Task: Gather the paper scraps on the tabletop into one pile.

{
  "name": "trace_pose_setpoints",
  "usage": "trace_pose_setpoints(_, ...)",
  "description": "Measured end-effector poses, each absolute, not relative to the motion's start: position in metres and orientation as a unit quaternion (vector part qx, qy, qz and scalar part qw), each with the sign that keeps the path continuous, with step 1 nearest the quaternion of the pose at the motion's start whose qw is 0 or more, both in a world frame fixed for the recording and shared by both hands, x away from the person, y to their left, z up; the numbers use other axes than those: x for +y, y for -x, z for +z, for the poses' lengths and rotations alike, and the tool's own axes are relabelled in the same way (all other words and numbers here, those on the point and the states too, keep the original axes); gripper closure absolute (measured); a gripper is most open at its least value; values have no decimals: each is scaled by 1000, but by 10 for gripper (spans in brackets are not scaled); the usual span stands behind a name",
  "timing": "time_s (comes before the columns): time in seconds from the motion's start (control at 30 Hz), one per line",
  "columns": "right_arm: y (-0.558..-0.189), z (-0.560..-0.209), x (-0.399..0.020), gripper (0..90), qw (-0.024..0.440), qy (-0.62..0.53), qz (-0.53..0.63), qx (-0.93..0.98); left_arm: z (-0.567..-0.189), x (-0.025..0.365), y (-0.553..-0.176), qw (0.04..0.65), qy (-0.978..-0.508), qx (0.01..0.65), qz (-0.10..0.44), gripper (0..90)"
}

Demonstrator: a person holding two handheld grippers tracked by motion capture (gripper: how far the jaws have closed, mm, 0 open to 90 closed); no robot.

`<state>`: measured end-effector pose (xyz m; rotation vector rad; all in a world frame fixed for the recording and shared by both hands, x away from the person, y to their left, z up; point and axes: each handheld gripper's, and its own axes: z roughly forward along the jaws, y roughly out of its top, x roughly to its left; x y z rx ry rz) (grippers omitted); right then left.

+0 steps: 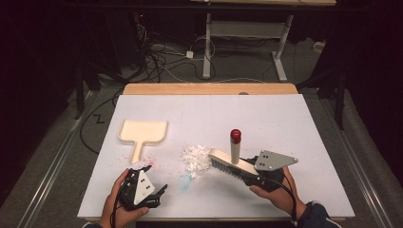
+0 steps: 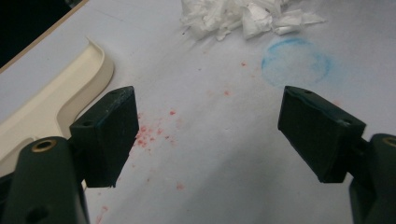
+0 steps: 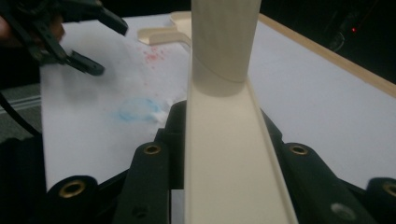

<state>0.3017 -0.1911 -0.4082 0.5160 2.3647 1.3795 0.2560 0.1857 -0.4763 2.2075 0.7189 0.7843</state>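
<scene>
The right gripper (image 1: 254, 176) holds the cream brush (image 1: 231, 164) at the near right of the desk (image 1: 285, 123); its fingers (image 3: 154, 163) are clamped narrow on either side of the brush's flat back, and the red-tipped handle stands up past them. The bristles touch the right edge of the pile of white paper scraps (image 1: 196, 158). The left gripper (image 1: 151, 178), near left, has its fingers (image 2: 109, 135) spread wide with nothing between them, just beside the handle of the cream dustpan (image 1: 142, 133).

White-covered table (image 1: 294, 123): dustpan (image 1: 142, 132), paper scraps (image 1: 196, 158).
</scene>
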Motion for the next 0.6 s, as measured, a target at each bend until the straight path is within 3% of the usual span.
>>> trace_pose_setpoints(0.37,-297,-439,-129,685,108,-108,481,864,-470,208,-254,355,-820,312,322,191)
trace_pose_setpoints(0.6,-317,-449,-121,685,119,-112,465,870,-472,207,-254,352,-825,306,320,191)
